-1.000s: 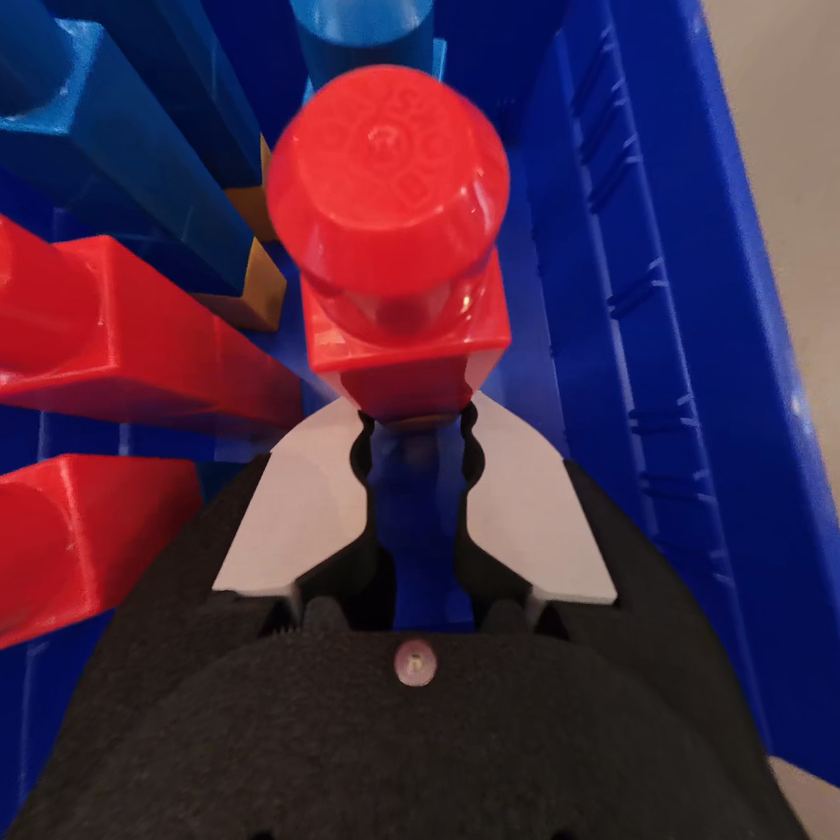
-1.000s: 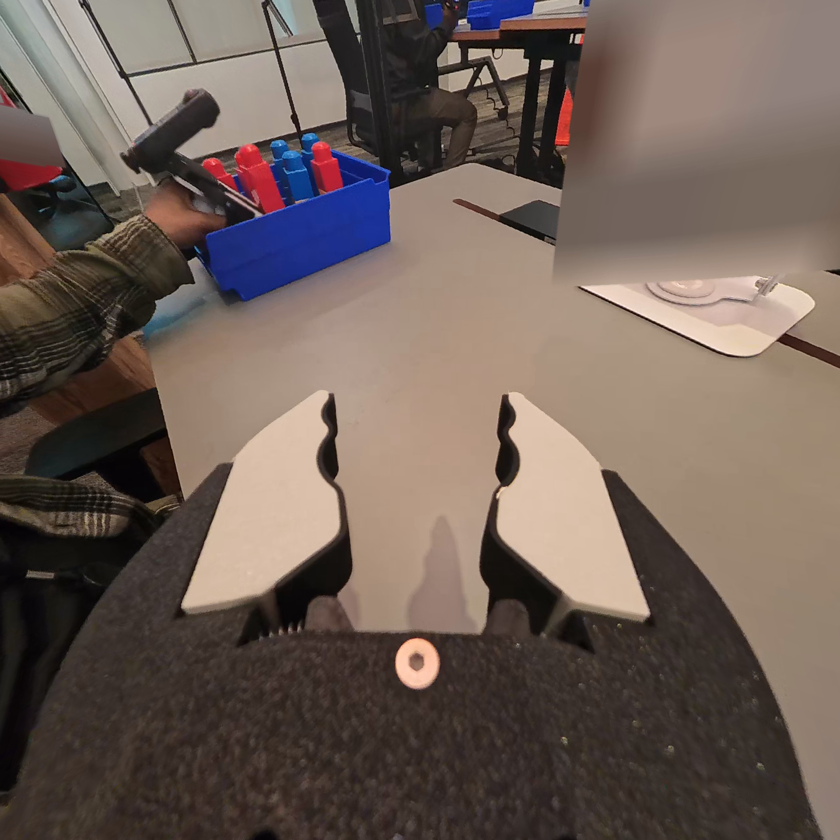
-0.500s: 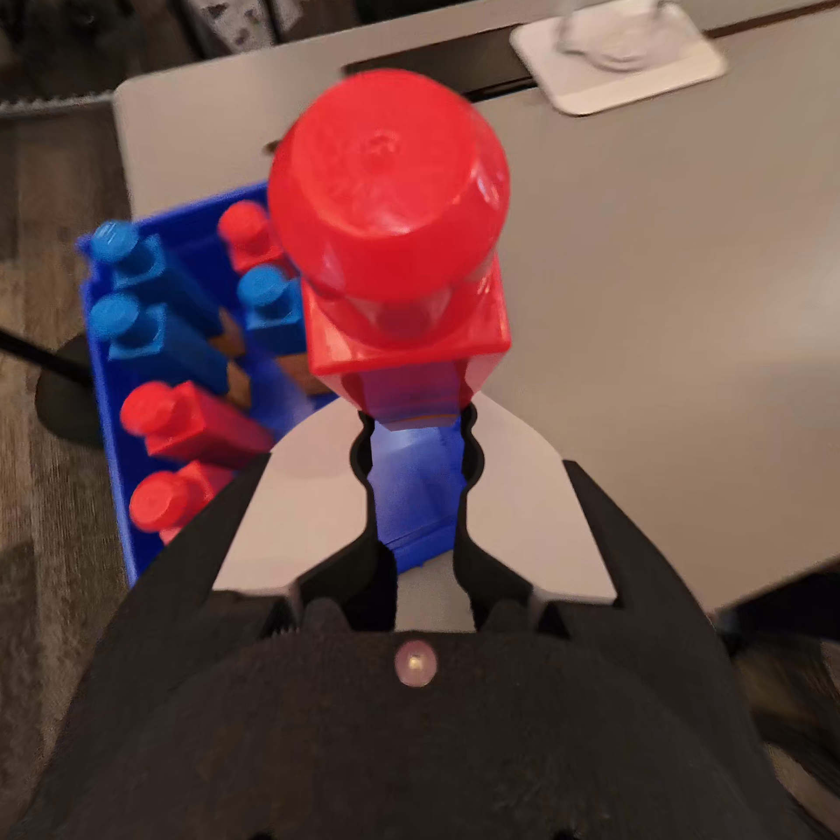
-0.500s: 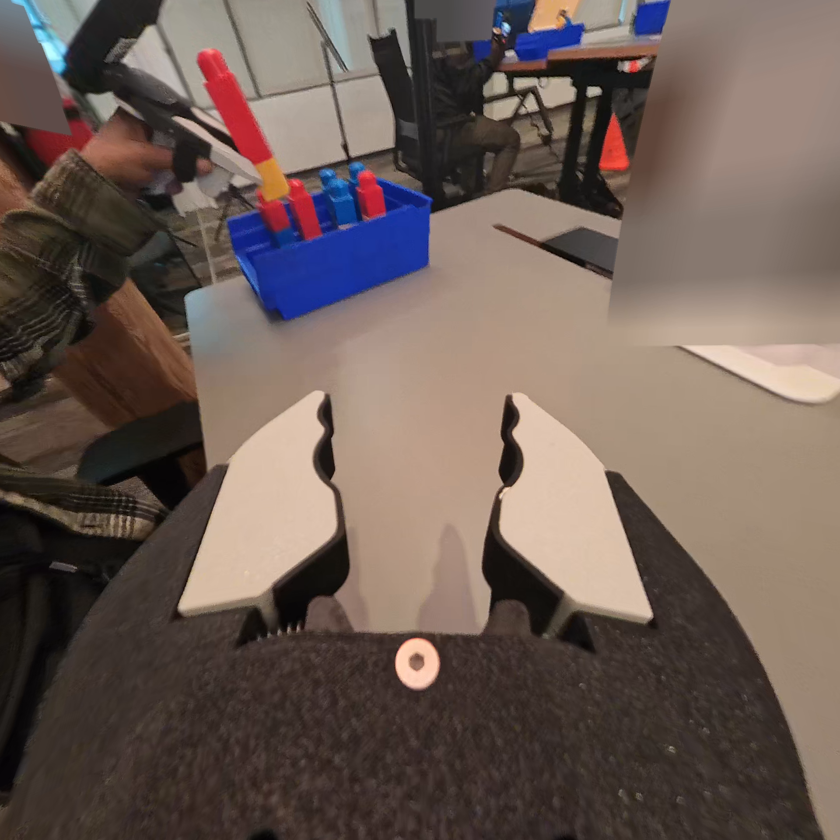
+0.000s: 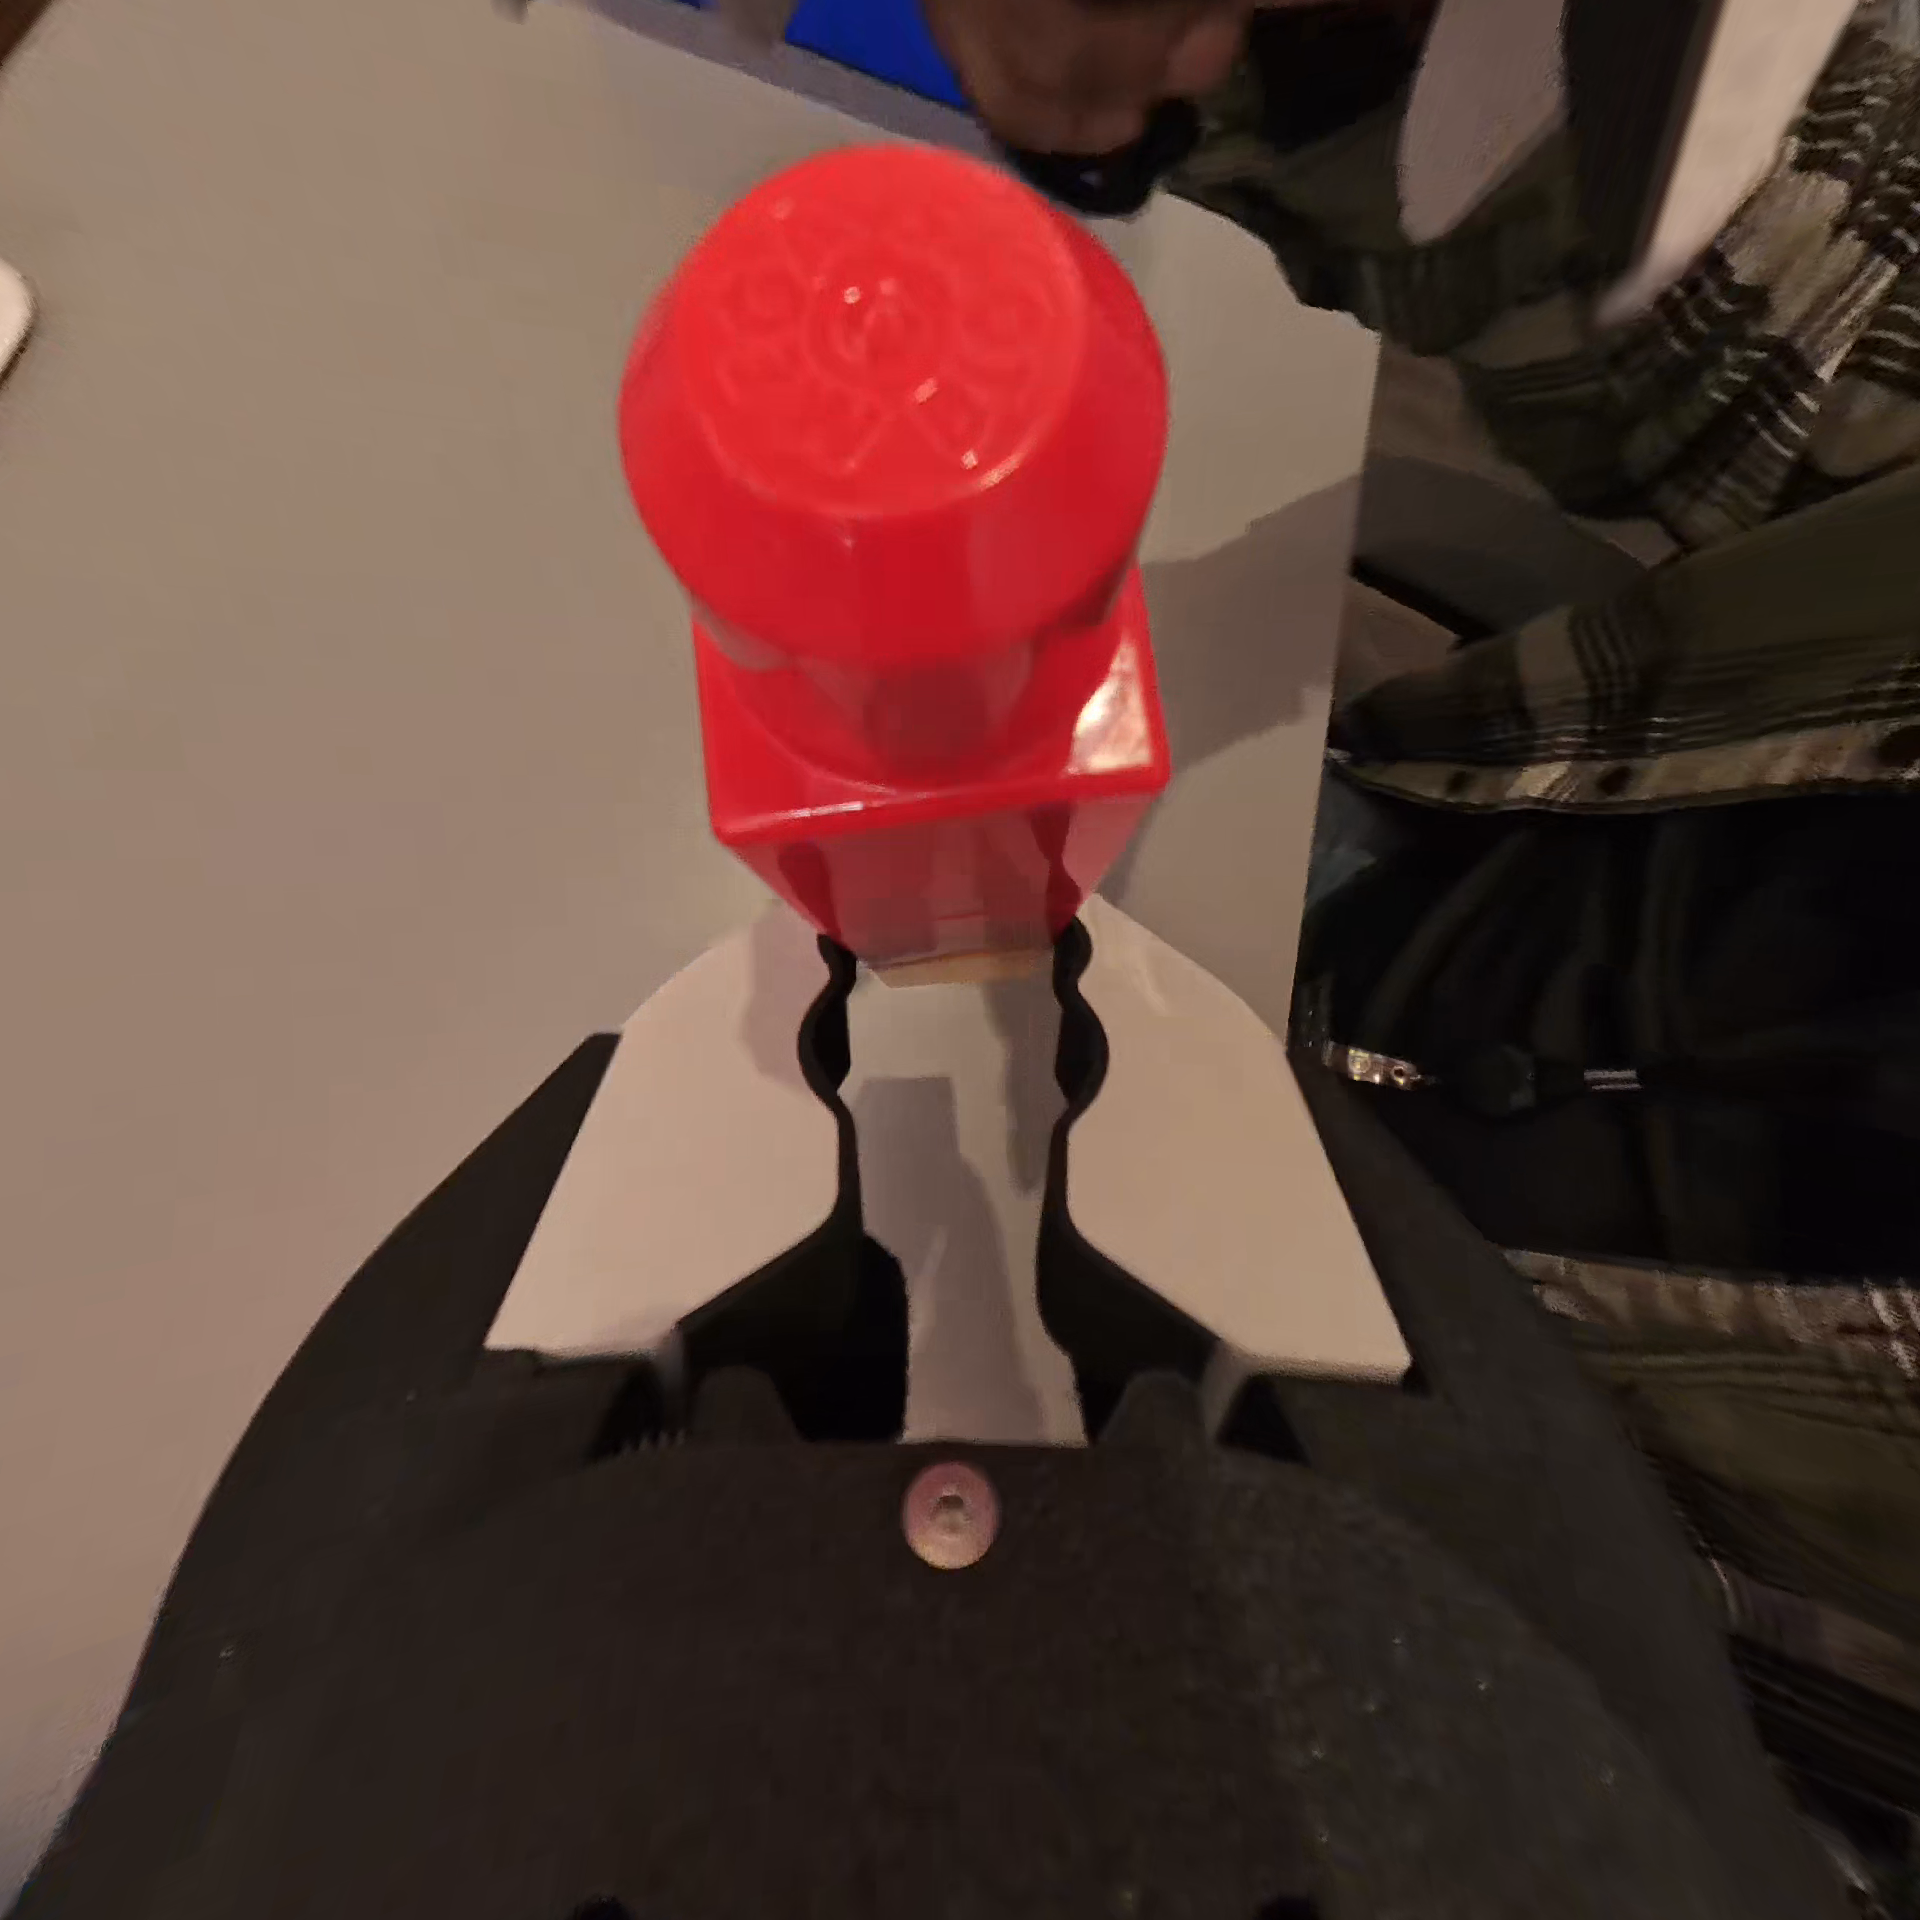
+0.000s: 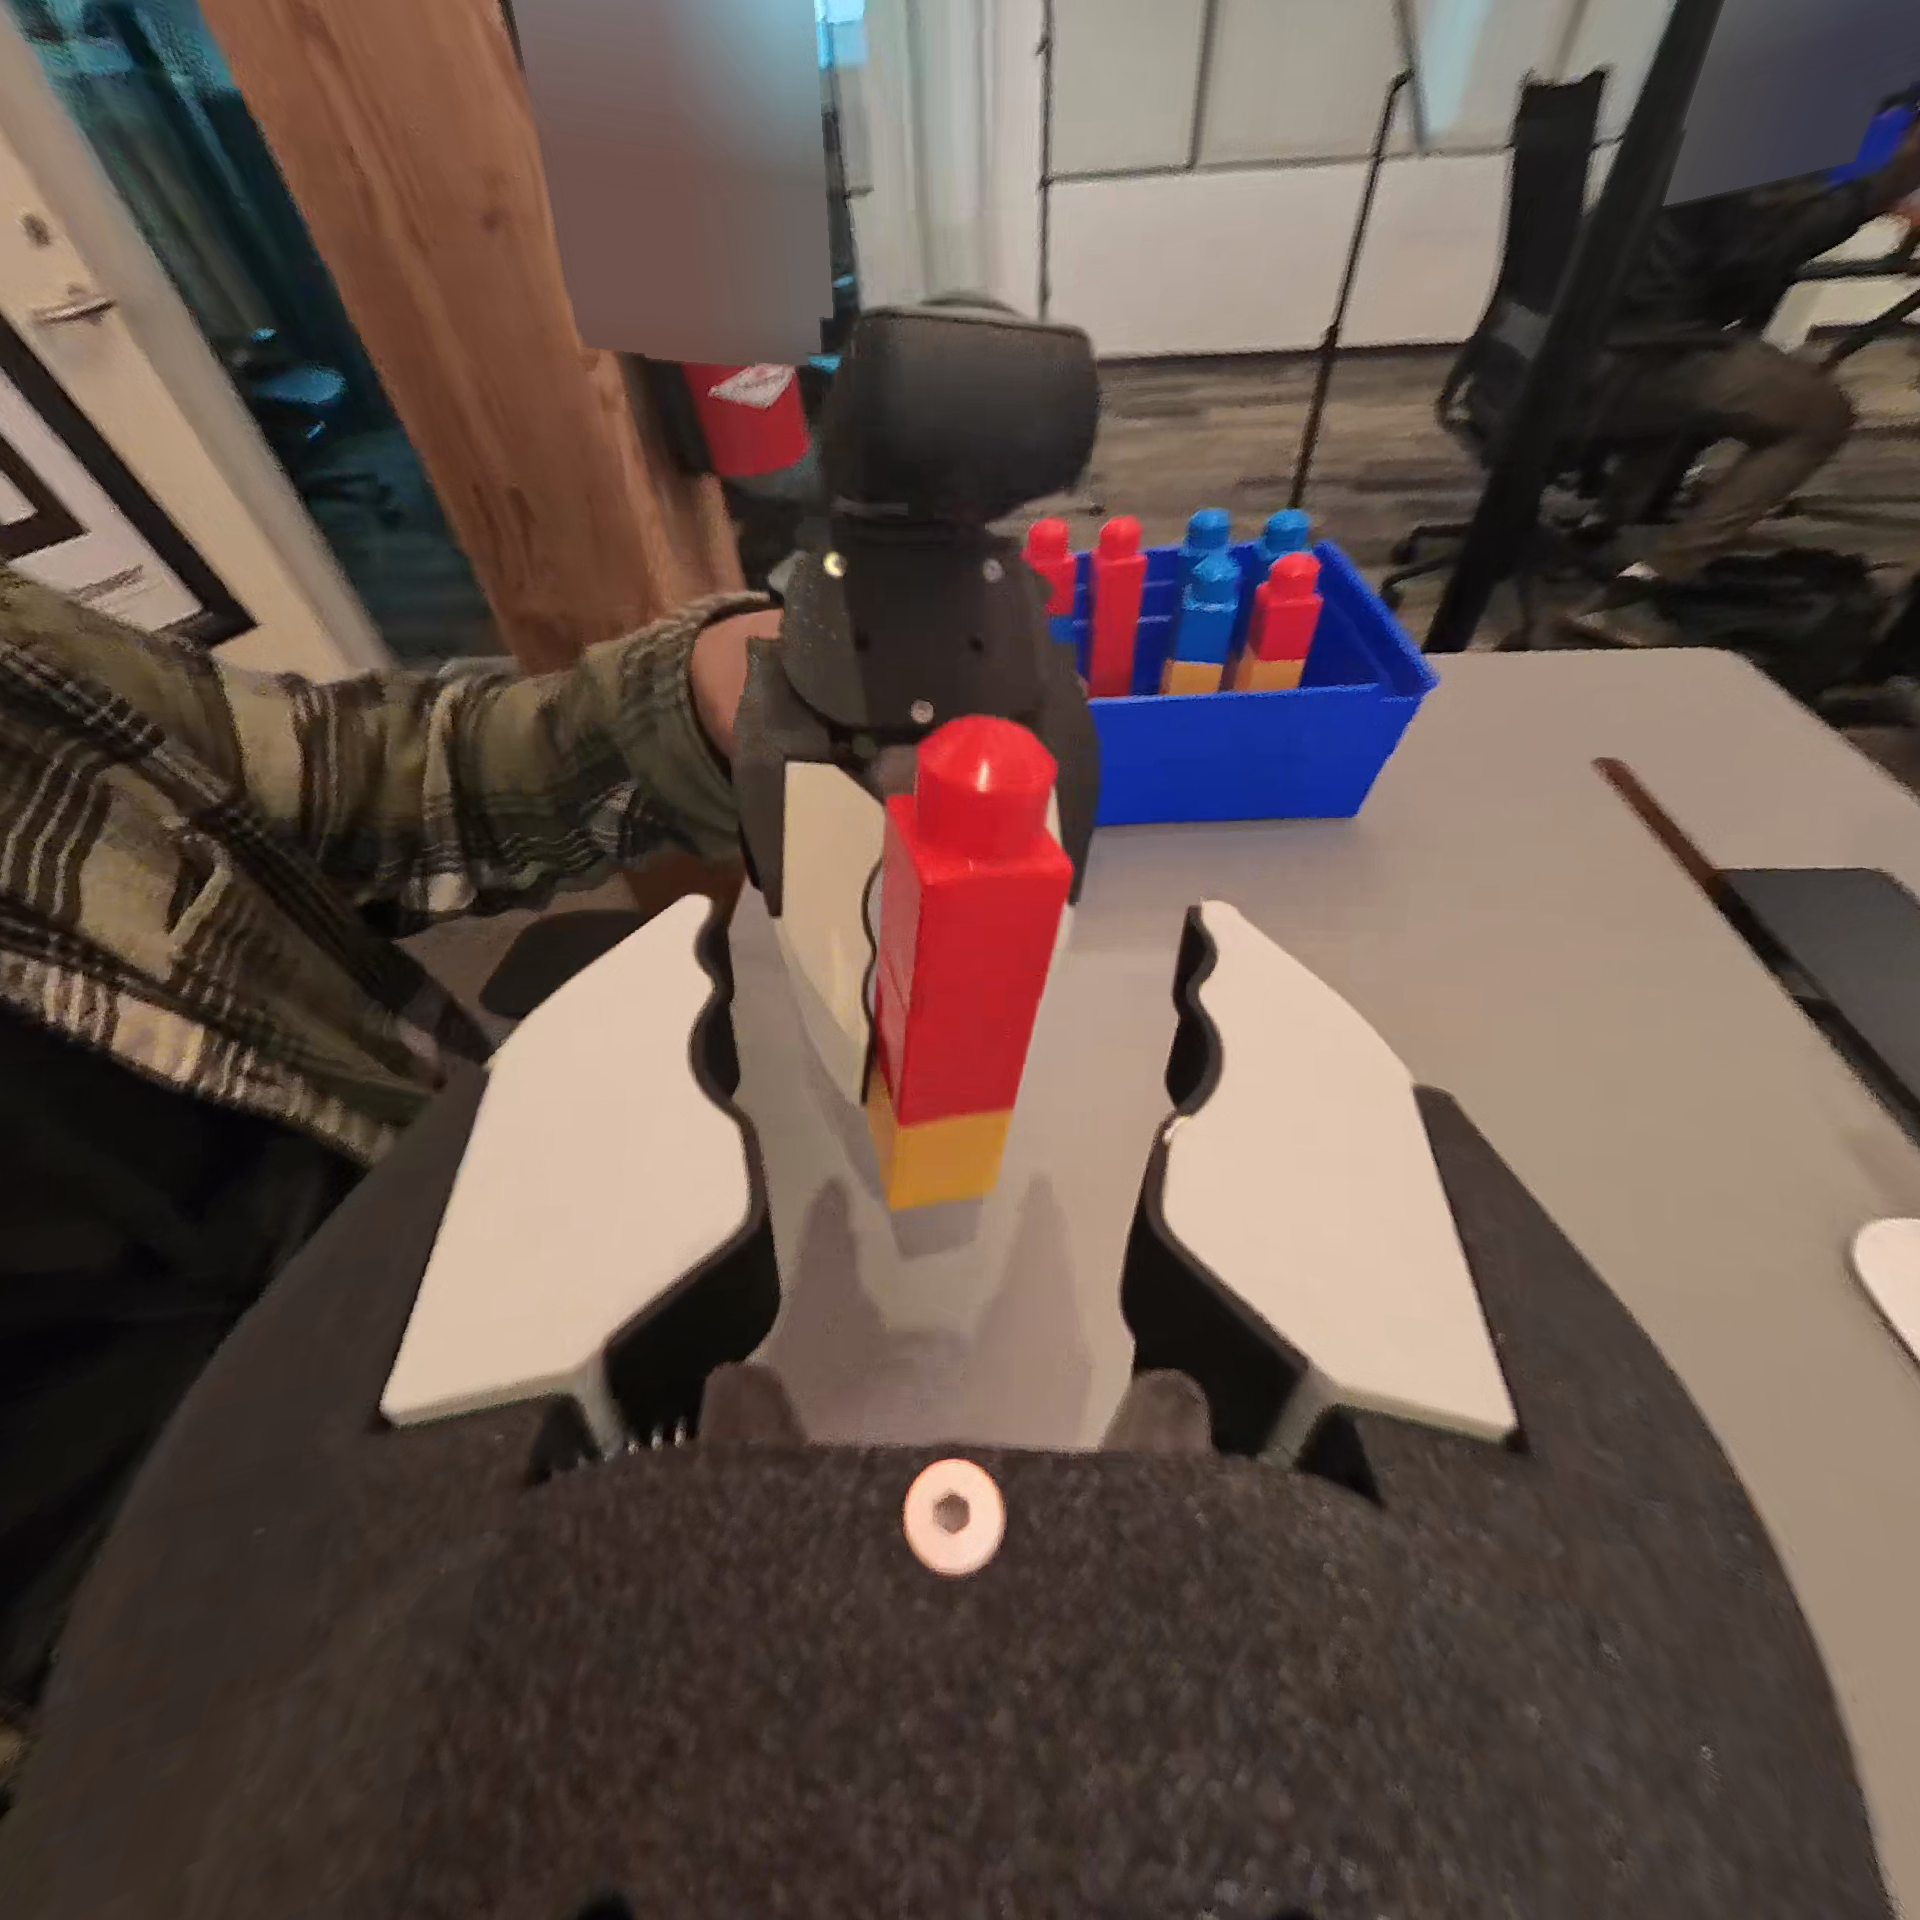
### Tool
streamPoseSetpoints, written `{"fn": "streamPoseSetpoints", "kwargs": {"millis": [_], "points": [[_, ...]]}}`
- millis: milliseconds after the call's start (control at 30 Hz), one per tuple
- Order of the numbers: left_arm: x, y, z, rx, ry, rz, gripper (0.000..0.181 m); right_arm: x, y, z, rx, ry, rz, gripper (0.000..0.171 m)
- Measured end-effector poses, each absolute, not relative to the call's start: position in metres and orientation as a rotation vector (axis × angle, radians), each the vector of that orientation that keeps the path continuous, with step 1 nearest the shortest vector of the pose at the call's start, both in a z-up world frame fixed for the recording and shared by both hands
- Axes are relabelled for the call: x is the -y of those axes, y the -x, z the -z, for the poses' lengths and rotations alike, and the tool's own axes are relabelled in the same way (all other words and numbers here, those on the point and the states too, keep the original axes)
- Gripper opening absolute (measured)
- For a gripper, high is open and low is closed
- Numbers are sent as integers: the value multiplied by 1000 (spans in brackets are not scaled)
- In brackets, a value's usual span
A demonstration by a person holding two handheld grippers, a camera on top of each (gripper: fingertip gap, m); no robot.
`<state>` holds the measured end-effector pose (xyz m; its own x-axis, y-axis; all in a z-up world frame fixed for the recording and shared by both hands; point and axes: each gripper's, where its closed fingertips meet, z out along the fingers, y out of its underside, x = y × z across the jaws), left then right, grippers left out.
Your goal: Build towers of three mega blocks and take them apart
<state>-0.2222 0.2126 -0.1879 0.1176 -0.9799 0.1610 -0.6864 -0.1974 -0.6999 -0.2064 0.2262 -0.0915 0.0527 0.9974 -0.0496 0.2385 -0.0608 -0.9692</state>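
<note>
The left gripper (image 5: 951, 961) clamps its jaws on the lower part of a tower (image 6: 961, 966) of two red blocks over a yellow one, holding it upright just above the grey table (image 6: 1455, 883) near its front edge. The right gripper (image 6: 951, 1023) hangs empty with jaws spread wide, facing the tower. A blue bin (image 6: 1247, 748) of more block towers sits at the table's far edge.
</note>
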Motion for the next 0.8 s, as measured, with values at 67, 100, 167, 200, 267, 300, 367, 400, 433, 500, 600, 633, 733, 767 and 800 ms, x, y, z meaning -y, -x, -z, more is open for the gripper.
{"fn": "streamPoseSetpoints", "kwargs": {"millis": [67,100,167,200,267,300,367,400,433,500,600,633,733,767,800], "points": [[-208,208,192,-1651,1915,905,36,-227,211,102,1371,1473,-1091,75],[-207,203,193,-1664,1898,934,36,-227,212,107,1397,1488,-1096,73],[-205,196,195,-1683,1877,975,36,-228,213,115,1424,1507,-1114,69],[-203,193,196,-1697,1865,1004,36,-225,213,119,1454,1508,-1132,53],[-203,189,197,-1716,1837,1030,36,-226,211,122,1461,1516,-1155,37],[-204,186,198,-1712,1822,1034,36,-228,210,123,1450,1522,-1162,37],[-208,181,194,-1670,1766,1083,37,-231,207,118,1395,1500,-1176,37],[-212,178,189,-1625,1723,1125,37,-235,205,113,1346,1477,-1187,36],[-215,176,185,-1575,1680,1175,37,-239,201,108,1287,1456,-1200,36],[-223,171,179,-1475,1606,1261,51,-249,191,97,1157,1411,-1228,36],[-229,162,180,-1379,1546,1363,62,-259,179,90,1025,1345,-1263,36],[-231,159,181,-1355,1526,1386,64,-260,177,90,1008,1333,-1280,36],[-235,149,185,-1335,1482,1412,64,-262,175,94,982,1322,-1308,36],[-234,147,187,-1348,1470,1420,64,-262,175,96,983,1323,-1309,36],[-232,146,188,-1369,1449,1435,57,-263,175,99,982,1333,-1299,36]]}}
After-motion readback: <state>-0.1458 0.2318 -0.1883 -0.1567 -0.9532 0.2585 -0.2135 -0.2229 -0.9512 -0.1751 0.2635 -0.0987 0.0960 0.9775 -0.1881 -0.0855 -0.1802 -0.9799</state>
